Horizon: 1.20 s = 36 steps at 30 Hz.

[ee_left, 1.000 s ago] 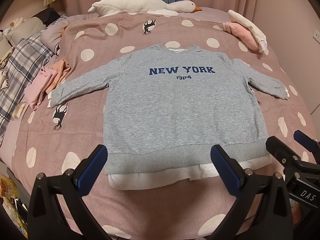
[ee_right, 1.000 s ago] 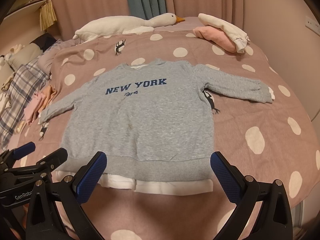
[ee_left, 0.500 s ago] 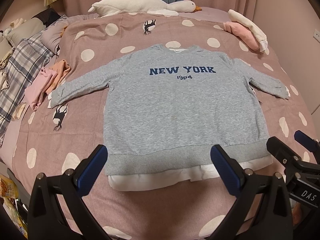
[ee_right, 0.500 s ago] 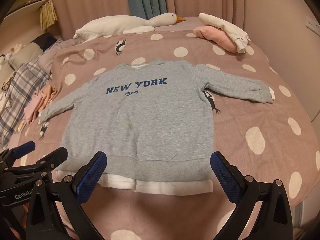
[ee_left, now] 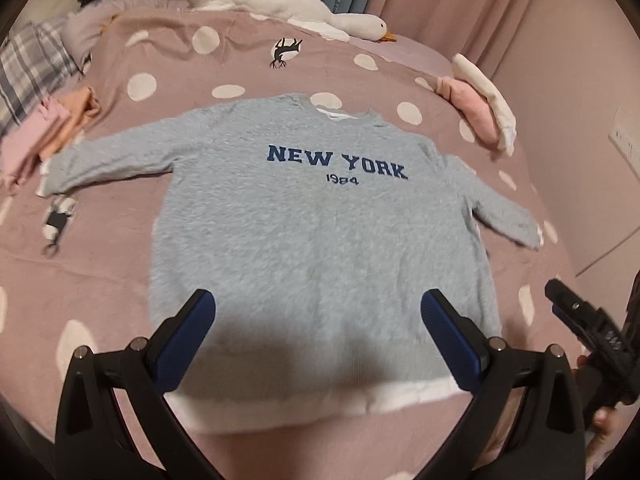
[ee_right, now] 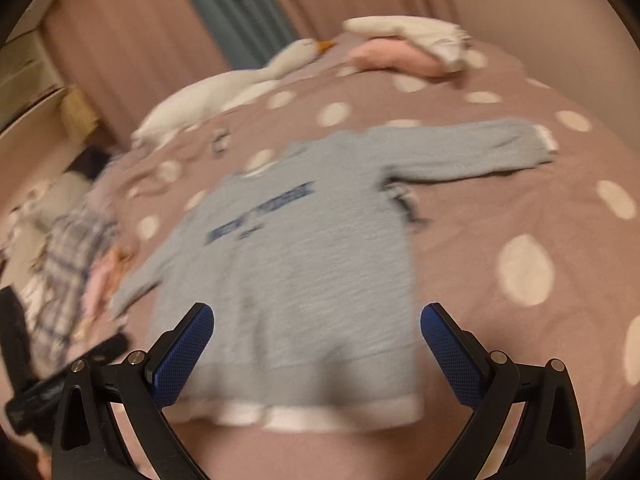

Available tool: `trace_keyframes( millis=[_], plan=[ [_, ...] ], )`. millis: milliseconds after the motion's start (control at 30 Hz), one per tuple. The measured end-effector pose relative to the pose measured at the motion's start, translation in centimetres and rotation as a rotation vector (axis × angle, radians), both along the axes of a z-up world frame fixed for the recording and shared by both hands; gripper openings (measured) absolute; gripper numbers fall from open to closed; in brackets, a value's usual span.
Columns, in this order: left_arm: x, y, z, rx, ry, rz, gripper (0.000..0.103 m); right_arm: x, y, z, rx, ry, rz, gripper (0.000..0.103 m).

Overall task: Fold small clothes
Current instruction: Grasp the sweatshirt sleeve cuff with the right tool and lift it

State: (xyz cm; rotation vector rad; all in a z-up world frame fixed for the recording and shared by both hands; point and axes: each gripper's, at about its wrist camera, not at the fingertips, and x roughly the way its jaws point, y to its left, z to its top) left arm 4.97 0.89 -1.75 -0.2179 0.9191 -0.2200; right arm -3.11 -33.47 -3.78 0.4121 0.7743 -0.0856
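A grey "NEW YORK 1984" sweatshirt (ee_left: pixel 320 240) with a white hem lies flat, front up, sleeves spread, on the pink polka-dot bed (ee_left: pixel 100 272). It also shows, blurred, in the right wrist view (ee_right: pixel 304 264). My left gripper (ee_left: pixel 318 340) is open and empty above the sweatshirt's lower part. My right gripper (ee_right: pixel 316 348) is open and empty above the hem, near its right side. The right gripper shows at the right edge of the left wrist view (ee_left: pixel 592 332).
A white goose plush (ee_left: pixel 280 0) lies at the head of the bed. Pink and white clothes (ee_left: pixel 480 112) lie at the far right. Folded pink and orange clothes (ee_left: pixel 52 132) and a plaid cloth (ee_left: pixel 28 68) lie at the left. Curtains hang behind.
Both grippers have moved forward over the sweatshirt's lower edge and tilted; the right wrist view swung fast and is blurred. The sweatshirt has not moved.
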Motion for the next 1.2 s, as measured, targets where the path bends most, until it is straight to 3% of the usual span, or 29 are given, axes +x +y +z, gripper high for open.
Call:
trace_keyframes(
  millis=[200,467,533,633,767,1067,1100,1167,1200],
  plan=[
    [3.4,0.4,-0.9,-0.127,0.015,0.000,0.103,2.5,-5.9,-0.9,-0.033,0.008,-0.119,0.102],
    [6.9,-0.2,-1.2,-0.130,0.036,0.038,0.103,6.0,-12.8,-2.9,-0.077,0.059,-0.261,0.102],
    [7.6,-0.4,-1.5,-0.129,0.050,0.045,0.103,6.7,-14.6,-3.3,-0.006,0.037,-0.253,0.102],
    [8.3,-0.9,-2.0,-0.122,0.063,0.043,0.103,8.2,-19.0,-5.6,0.242,0.025,-0.254,0.102],
    [8.9,-1.4,-2.2,-0.111,0.068,0.031,0.103,9.1,-23.0,-8.2,0.448,0.018,-0.320,0.102],
    [9.6,-1.1,-2.5,-0.098,0.063,0.046,0.103,10.2,-27.0,-8.8,0.638,-0.122,-0.456,0.102],
    [9.6,-1.0,-2.6,-0.097,0.064,0.047,0.103,10.2,-27.1,-8.6,0.636,-0.140,-0.459,0.101],
    [9.6,-0.7,-2.6,-0.093,0.064,0.052,0.103,10.3,-27.1,-8.5,0.593,-0.140,-0.479,0.086],
    [9.6,-0.4,-2.7,-0.092,0.066,0.057,0.103,10.4,-27.4,-8.6,0.572,-0.126,-0.488,0.067]
  ],
)
